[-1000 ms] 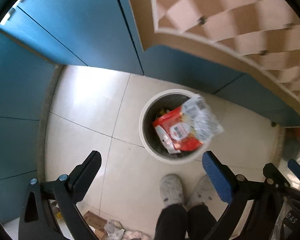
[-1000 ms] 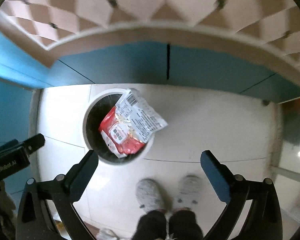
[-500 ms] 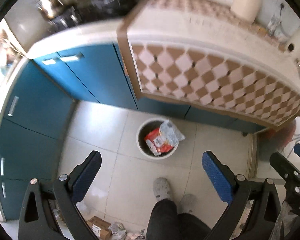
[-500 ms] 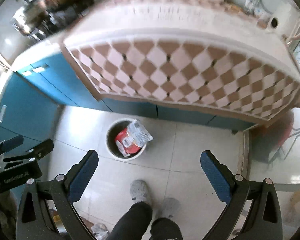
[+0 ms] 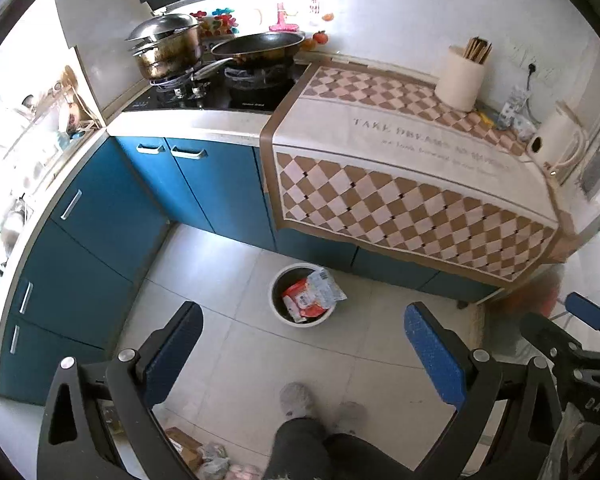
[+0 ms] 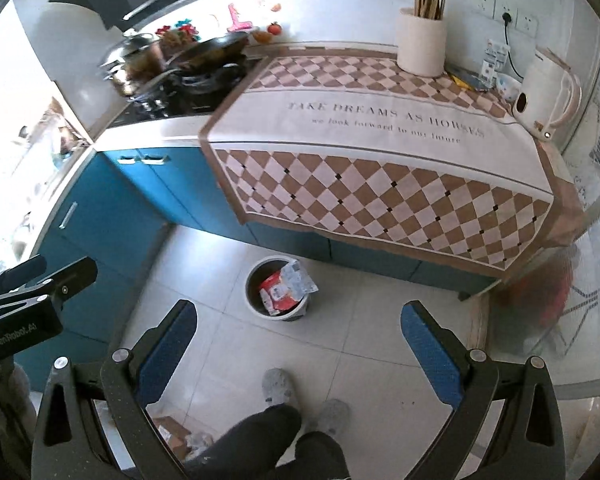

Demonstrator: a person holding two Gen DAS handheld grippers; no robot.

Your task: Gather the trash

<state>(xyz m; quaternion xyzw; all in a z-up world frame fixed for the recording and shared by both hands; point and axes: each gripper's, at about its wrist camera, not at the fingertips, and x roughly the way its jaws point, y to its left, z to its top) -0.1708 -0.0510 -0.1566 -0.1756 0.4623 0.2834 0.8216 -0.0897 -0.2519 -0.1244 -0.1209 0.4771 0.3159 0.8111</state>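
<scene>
Two grippers up high over a pale tiled kitchen floor (image 5: 228,344), blue cabinets (image 5: 100,232) on the left and far side, checkered cloth (image 6: 380,184) draped over the counter, pans on the stove far left. Left gripper (image 5: 300,340) and right gripper (image 6: 298,336) are both spread wide, holding nothing. The trash bin (image 5: 278,312) sits on the floor by the cabinets, with the red and clear wrappers (image 5: 314,294) poking over its rim. Compared to a second ago, both cameras have pulled way back from the bin, so the whole counter shows now. Stuff at the near floor edge is too cut off to identify.
</scene>
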